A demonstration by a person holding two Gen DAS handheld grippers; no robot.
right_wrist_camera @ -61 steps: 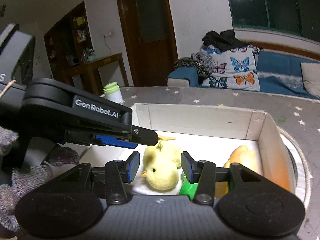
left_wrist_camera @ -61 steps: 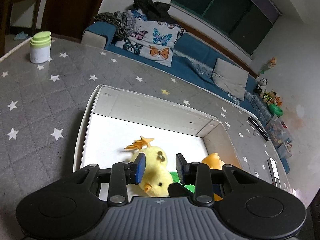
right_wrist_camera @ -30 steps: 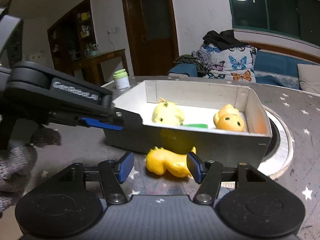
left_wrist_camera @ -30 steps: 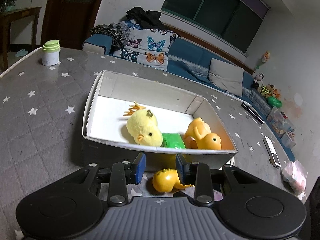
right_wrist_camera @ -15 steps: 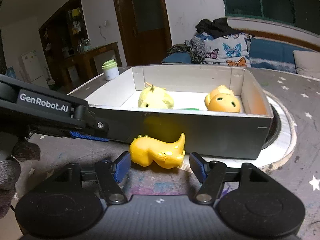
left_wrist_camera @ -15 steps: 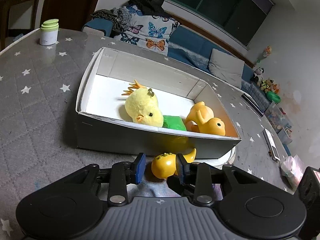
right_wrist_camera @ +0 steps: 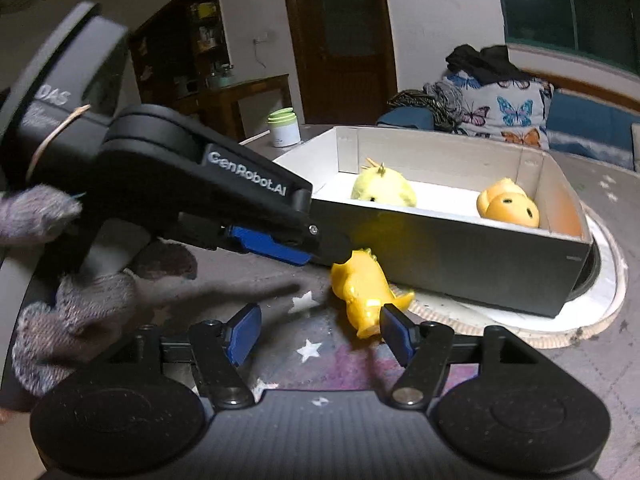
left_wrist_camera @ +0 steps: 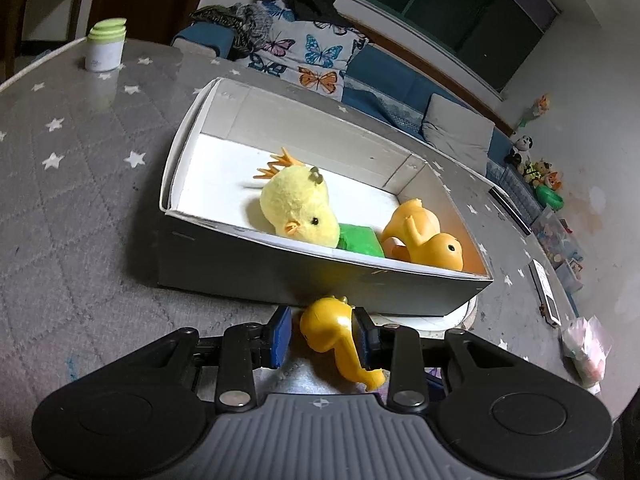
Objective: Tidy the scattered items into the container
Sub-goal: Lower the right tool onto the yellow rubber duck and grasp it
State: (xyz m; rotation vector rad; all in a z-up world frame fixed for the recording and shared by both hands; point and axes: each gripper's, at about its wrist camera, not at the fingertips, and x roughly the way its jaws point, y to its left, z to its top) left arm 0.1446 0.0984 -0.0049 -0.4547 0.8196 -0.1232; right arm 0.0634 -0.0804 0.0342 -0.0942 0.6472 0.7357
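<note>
A yellow toy dinosaur (left_wrist_camera: 332,330) lies on the grey star-patterned table just in front of the white cardboard box (left_wrist_camera: 240,272). My left gripper (left_wrist_camera: 322,338) is open and straddles the toy. Its right pad touches the toy's flank, and a small gap shows at its left pad. In the right wrist view the left gripper (right_wrist_camera: 316,248) reaches in from the left to the dinosaur's (right_wrist_camera: 364,292) head. My right gripper (right_wrist_camera: 318,336) is open and empty, with the toy's tail by its right finger. The box (right_wrist_camera: 460,256) holds a yellow plush chick (left_wrist_camera: 296,208), a green block (left_wrist_camera: 360,240) and an orange rubber duck (left_wrist_camera: 424,240).
A white jar with a green lid (left_wrist_camera: 105,46) stands at the table's far left. A remote (left_wrist_camera: 544,292) and a plastic bag (left_wrist_camera: 586,348) lie to the right. A round white ring (right_wrist_camera: 600,300) sits under the box. A gloved hand (right_wrist_camera: 72,304) holds the left gripper.
Both grippers drew back from over the box and sank to the table in front of it. The left jaws now straddle the dinosaur, which has turned its tail toward the right gripper.
</note>
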